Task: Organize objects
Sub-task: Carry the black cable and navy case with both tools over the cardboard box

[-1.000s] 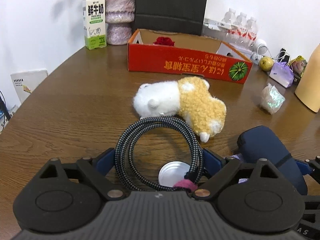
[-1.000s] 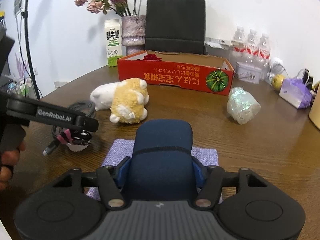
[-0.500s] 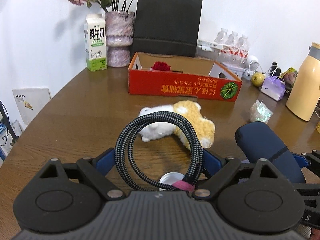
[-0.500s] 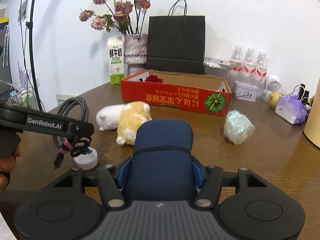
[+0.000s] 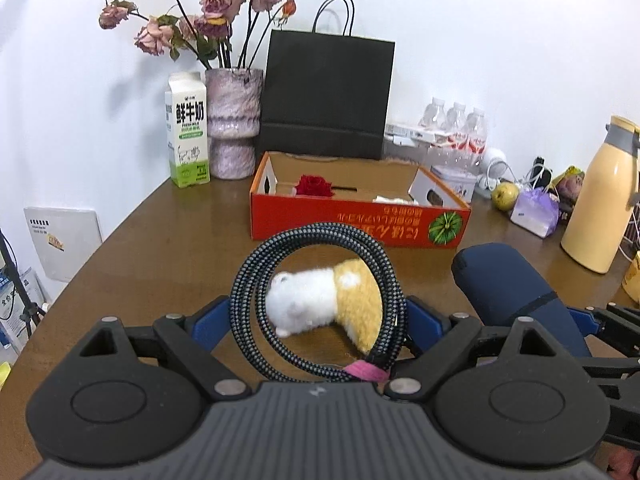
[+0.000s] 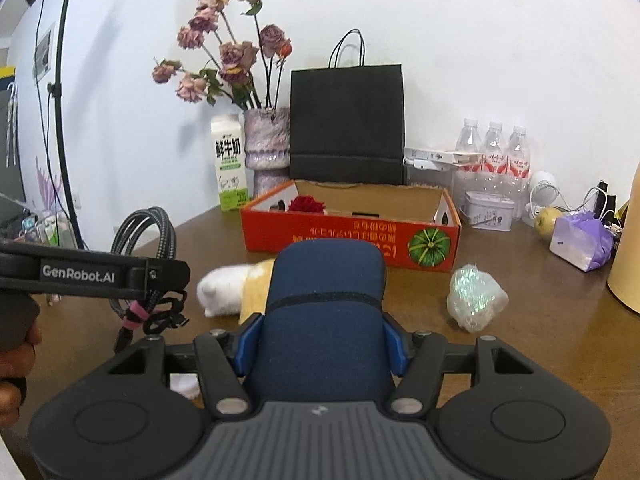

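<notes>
My left gripper point(image 5: 320, 320) is shut on a coiled black braided cable point(image 5: 248, 280) with a pink tie, held upright above the table. The cable also shows in the right wrist view point(image 6: 160, 236). My right gripper point(image 6: 322, 336) is shut on a dark blue case point(image 6: 326, 304), lifted off the table; the case shows at right in the left wrist view point(image 5: 508, 284). A white and tan plush toy point(image 5: 320, 300) lies on the table below the coil. The red cardboard box point(image 5: 360, 224) stands open behind it, with a red rose point(image 5: 314, 186) inside.
Behind the box stand a milk carton point(image 5: 187, 136), a flower vase point(image 5: 234, 120) and a black paper bag point(image 5: 326, 96). Water bottles point(image 6: 494, 152), a pear point(image 5: 505, 196), a purple pack point(image 5: 534, 210) and a yellow flask point(image 5: 600, 196) stand at right. An iridescent wrapped lump point(image 6: 474, 298) lies near the box.
Both grippers have risen from the table with the cable and the blue case. The purple cloth and white lid below have dropped out of sight.
</notes>
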A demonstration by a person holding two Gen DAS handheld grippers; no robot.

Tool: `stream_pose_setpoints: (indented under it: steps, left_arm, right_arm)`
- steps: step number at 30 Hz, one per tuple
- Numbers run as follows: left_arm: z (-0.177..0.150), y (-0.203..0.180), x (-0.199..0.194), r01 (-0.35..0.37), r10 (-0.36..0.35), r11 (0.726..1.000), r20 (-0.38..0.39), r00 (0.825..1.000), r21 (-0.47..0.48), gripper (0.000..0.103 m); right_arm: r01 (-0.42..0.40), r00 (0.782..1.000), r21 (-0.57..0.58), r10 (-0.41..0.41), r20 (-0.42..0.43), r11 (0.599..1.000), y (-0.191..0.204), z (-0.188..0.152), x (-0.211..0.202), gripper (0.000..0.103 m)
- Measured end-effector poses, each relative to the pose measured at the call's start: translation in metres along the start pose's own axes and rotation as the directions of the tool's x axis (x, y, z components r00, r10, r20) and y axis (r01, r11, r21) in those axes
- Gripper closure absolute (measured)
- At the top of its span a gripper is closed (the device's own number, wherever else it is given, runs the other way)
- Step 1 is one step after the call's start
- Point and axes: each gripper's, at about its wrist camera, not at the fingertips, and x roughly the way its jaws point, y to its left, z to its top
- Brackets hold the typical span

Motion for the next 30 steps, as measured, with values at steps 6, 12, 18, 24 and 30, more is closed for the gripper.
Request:
stream_pose_setpoints:
  steps: [6,12,18,24,30]
  left_arm:
    - [0.019,-0.003,0.007,0.003,-0.002,1.000,0.030,1.000,-0.014,0.011]
    - [0.038,-0.006,0.019,0.003,-0.002,1.000,0.050,0.999,-0.023,0.011]
    - [0.051,-0.005,0.038,0.012,-0.009,0.999,0.058,0.998,-0.038,0.011]
    - [0.064,-0.003,0.059,0.016,-0.012,0.998,0.068,0.998,-0.060,0.011]
    - [0.083,0.003,0.080,0.006,0.004,0.994,0.090,0.996,-0.105,0.011]
  right_arm:
    - [0.005,0.999,0.023,-0.006,0.033,1.000,-0.004,0.017,0.013,0.043]
    - [-0.003,0.999,0.034,0.001,0.050,0.999,-0.007,0.031,0.030,0.043]
    - [-0.004,0.998,0.040,0.002,0.060,0.999,-0.007,0.045,0.052,0.043]
    - [-0.003,0.998,0.053,-0.001,0.071,0.999,-0.009,0.058,0.076,0.043]
    - [0.001,0.996,0.057,-0.006,0.087,0.998,-0.011,0.074,0.101,0.043]
